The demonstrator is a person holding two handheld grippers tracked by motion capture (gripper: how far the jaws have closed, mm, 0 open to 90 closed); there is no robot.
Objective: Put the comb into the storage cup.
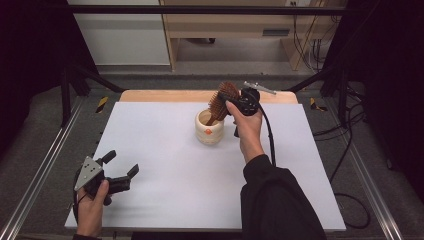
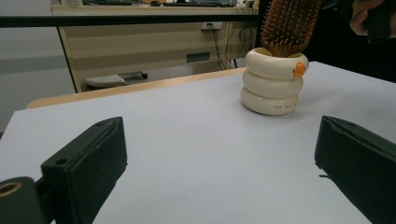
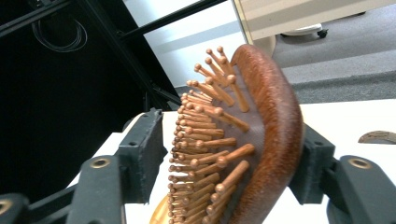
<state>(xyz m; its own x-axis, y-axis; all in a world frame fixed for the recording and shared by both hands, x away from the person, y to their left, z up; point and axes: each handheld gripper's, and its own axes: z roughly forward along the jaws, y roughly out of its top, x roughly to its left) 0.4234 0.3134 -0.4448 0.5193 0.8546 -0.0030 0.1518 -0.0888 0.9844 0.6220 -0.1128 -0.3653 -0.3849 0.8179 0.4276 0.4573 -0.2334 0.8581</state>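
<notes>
High view: right tongs [image 1: 231, 100] bracket the hairbrush [image 1: 221, 102] standing in the cream cup [image 1: 209, 128], jaws parted, left pad clear of the bristles; left tongs [image 1: 122, 167] wide at 8 o'clock.

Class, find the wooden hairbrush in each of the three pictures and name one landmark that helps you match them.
High view: hairbrush upper centre, handle down in the cream cup.
Left gripper view: top right, bristles facing the camera, standing in the cup.
Right gripper view: centre, between that claw's jaws.
Shared landmark: the white table.
</notes>
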